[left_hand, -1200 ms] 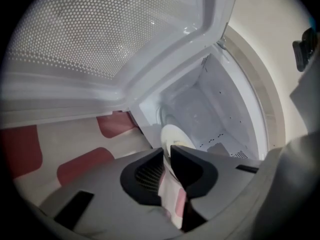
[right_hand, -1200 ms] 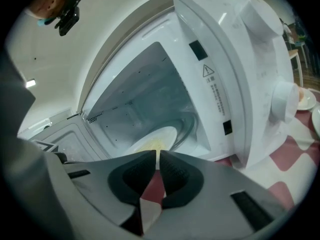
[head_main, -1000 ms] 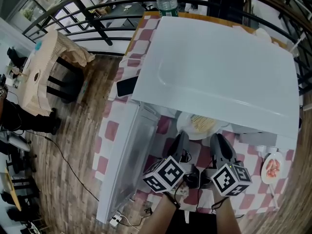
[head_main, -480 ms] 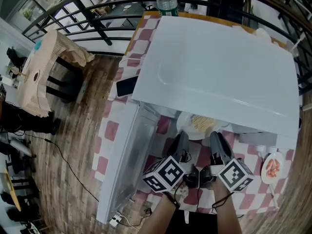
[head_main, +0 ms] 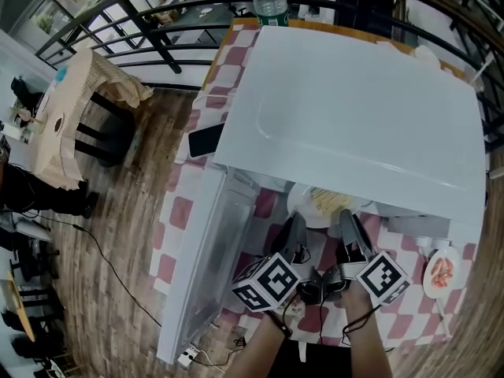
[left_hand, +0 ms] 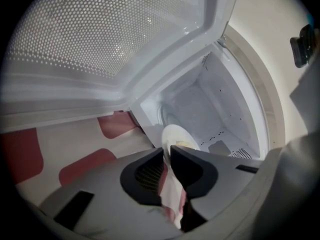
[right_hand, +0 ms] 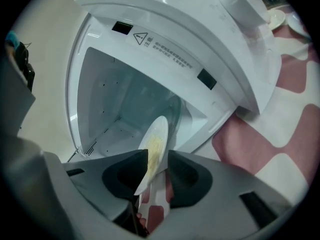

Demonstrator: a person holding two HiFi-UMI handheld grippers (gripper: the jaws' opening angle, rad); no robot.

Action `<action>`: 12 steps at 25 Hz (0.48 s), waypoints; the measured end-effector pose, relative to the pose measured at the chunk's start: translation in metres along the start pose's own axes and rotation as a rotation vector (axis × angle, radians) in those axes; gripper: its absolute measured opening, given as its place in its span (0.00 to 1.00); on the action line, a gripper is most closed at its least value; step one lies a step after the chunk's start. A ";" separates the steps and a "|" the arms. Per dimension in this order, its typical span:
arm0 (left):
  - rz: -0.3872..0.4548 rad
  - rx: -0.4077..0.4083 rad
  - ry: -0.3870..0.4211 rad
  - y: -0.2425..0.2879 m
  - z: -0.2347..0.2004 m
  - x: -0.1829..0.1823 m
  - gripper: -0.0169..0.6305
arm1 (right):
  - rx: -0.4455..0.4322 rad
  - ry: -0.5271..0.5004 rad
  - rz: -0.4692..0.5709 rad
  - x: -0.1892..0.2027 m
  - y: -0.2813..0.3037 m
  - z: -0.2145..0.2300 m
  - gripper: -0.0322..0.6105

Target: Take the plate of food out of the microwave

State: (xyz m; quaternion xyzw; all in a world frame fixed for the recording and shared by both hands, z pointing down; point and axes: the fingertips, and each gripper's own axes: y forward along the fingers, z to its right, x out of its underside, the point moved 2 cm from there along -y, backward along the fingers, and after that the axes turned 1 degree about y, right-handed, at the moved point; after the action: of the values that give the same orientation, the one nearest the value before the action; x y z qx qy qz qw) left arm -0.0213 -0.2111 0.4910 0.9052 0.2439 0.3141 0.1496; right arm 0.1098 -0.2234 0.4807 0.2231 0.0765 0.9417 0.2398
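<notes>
Right gripper [right_hand: 157,156] has rolled since a second ago, its marker cube swinging right in the head view, and its jaws are opening: the plate [right_hand: 156,136] rim is between them, but the pads are off it. Left gripper [left_hand: 167,151] hasn't budged and looks clenched on the plate's near rim at the very jaw tips. The plate has barely shifted and sits at the open mouth of the microwave [head_main: 354,109]. Its near edge pokes toward the person and the rest is still under the top, so it isn't out yet. The door [head_main: 209,258] hangs wide on the left.

My read of the step: the right side is regripping. Seat that rim deeper between the pads before closing, and clamp opposite the left so the load is shared. Keep the plate level, since the yellowish food is loose. Then draw it straight back over the sill onto the checked cloth [head_main: 181,211]. Holding by the left tip alone looks shaky, so don't pull yet.

For writing, a warning triangle [right_hand: 141,37] with a line of small print sits on the cavity's upper frame, too small to read. The bottle [head_main: 269,2] label behind the microwave is unreadable, and no brand is visible.
</notes>
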 end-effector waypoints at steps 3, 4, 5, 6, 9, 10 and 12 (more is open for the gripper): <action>-0.001 -0.002 -0.001 0.000 -0.001 0.000 0.13 | 0.042 0.006 -0.007 0.001 -0.001 0.007 0.23; -0.002 -0.001 0.000 0.000 -0.001 0.000 0.13 | 0.037 0.008 -0.006 0.001 0.000 0.007 0.20; -0.003 0.001 0.001 0.000 0.000 0.001 0.13 | 0.035 0.010 -0.006 0.001 0.000 0.007 0.19; -0.005 0.003 0.003 0.000 0.000 0.001 0.13 | 0.025 0.011 -0.005 0.001 0.001 0.005 0.18; -0.004 -0.003 0.009 0.001 -0.001 0.000 0.13 | -0.022 0.011 0.000 0.001 0.005 -0.001 0.13; -0.004 -0.004 0.012 0.001 -0.002 0.000 0.13 | -0.019 0.010 0.000 0.001 0.005 0.000 0.11; -0.004 -0.003 0.018 0.002 -0.002 0.000 0.13 | 0.019 0.017 -0.006 0.002 0.002 0.007 0.11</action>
State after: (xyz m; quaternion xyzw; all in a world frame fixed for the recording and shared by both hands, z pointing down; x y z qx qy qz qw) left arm -0.0222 -0.2125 0.4936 0.9017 0.2465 0.3222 0.1495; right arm 0.1101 -0.2241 0.4881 0.2173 0.0883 0.9421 0.2398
